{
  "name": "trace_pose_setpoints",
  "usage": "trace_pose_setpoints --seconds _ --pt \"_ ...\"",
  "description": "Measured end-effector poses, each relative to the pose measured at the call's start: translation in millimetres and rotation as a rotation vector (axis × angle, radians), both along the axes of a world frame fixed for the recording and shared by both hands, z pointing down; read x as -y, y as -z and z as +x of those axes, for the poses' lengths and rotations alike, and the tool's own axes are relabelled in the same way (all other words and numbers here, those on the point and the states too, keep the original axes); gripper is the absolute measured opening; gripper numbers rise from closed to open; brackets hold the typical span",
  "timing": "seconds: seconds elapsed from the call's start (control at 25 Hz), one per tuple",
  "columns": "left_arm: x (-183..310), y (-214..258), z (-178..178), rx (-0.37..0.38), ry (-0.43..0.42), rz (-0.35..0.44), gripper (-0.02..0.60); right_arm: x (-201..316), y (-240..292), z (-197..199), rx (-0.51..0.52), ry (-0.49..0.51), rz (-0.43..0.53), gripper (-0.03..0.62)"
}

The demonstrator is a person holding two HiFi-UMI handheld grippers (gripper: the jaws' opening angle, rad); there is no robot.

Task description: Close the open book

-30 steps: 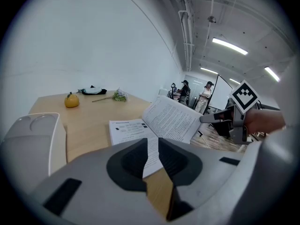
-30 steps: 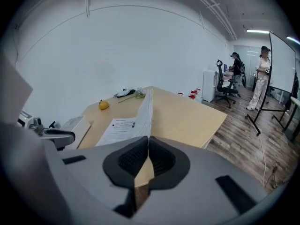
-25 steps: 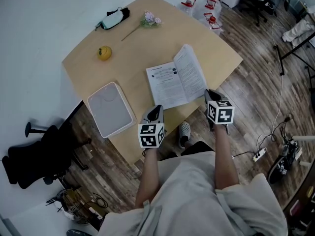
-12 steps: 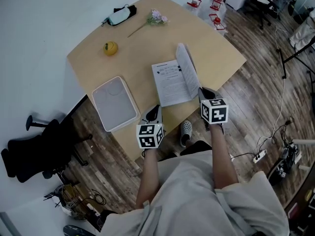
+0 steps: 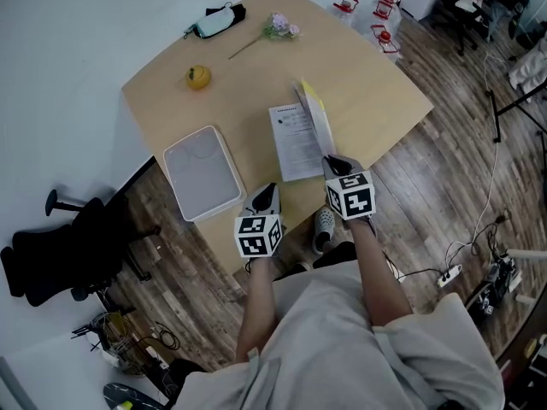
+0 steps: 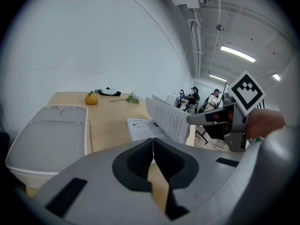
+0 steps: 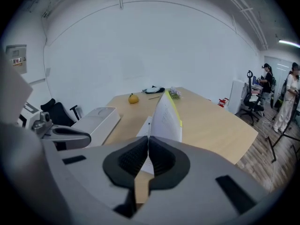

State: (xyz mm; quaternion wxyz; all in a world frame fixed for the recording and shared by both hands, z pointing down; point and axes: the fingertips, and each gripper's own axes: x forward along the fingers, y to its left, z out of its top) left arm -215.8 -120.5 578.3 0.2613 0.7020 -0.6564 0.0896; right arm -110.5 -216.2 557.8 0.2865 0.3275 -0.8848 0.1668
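Book laid on the table near its front edge, right-hand leaves raised almost upright (yellow cover seen behind), right gripper placed just beside them, jaws pressed together, nothing held, left gripper kept left of the book, likewise closed and empty.

No text can be read; the print on the open white paper book is too small.

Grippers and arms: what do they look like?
Left gripper and right gripper alike: grey bodies, dark pointed jaws, each topped by a white cube with black square markers. No cables visible. The person wears a light grey top.
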Motion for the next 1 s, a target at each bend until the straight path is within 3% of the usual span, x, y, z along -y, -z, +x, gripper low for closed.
trace_pose_setpoints --seconds 0.36,1.0 --pt "-11.3 -8.3 -21.2 -0.009 0.081 -0.017 0.023 -16.4 -25.0 -37.3 -0.043 0.12 -0.038 0.017" --pt "-35.0 -21.5 -35.9 -0.002 0.192 -0.071 0.023 -32.1 -87.2 -74.6 -0.077 0.215 -0.182 0.018"
